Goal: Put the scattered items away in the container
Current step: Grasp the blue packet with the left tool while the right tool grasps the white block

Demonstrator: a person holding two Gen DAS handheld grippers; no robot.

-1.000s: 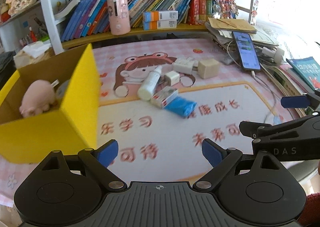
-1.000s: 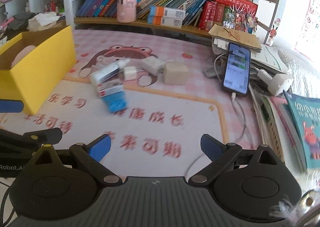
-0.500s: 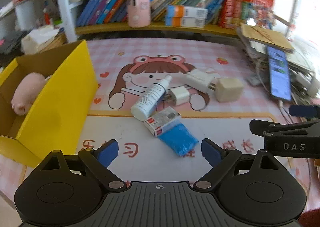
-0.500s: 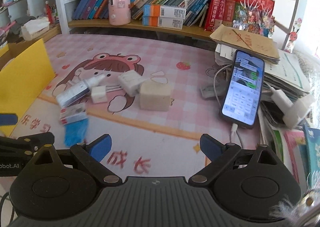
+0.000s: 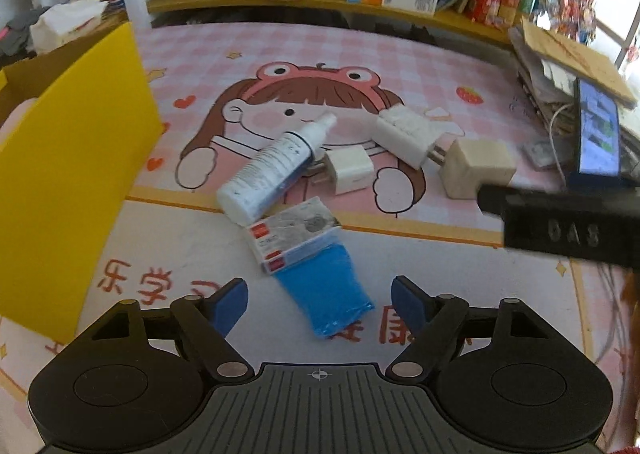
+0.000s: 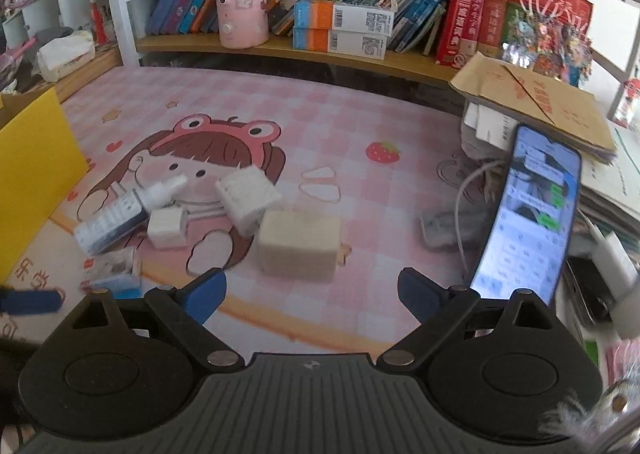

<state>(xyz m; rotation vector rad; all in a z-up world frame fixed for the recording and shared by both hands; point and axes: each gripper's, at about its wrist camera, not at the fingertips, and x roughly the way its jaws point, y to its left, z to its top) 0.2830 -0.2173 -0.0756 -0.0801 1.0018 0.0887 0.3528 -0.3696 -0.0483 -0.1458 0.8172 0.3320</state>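
Scattered items lie on the pink cartoon mat: a white spray bottle (image 5: 268, 174), a small white charger (image 5: 348, 170), a larger white adapter (image 5: 404, 134), a beige block (image 5: 476, 168), a small red-and-white box (image 5: 292, 234) and a blue packet (image 5: 324, 290). The yellow box (image 5: 60, 194) stands at the left. My left gripper (image 5: 320, 304) hangs over the blue packet. Its jaws are closing, the packet lies between them, and the pads do not touch it. My right gripper (image 6: 312, 294) is open just short of the beige block (image 6: 298, 250), with nothing between its fingers.
A phone (image 6: 528, 214) on a cable leans against stacked papers (image 6: 536, 106) at the right. A bookshelf with a pink cup (image 6: 242, 2) and boxes runs along the back. One finger of the right gripper (image 5: 560, 226) crosses the left wrist view at the right.
Both grippers have come closer to the pile and lower. The left jaws have narrowed around the blue packet. The yellow box has slid toward the left edge in both views.
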